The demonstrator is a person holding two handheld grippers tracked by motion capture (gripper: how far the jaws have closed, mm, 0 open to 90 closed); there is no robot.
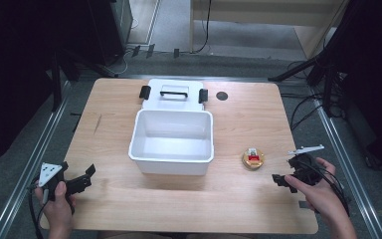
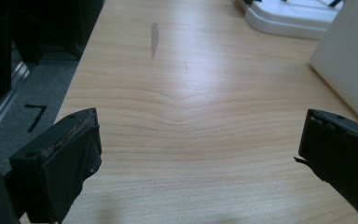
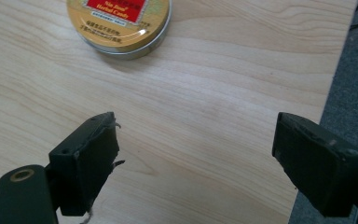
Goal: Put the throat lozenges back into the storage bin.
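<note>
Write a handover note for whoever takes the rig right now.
Left tongs: open, nothing between them, at the table's near left corner.
Right tongs: open, nothing held, near the right edge, aimed toward the candy tin.
Candy tin: closed, flat on the table right of the white box.
White box: open, nothing visible inside, lid behind it.
Done: box opened.
Left: probably tin into box, lid on.
</note>
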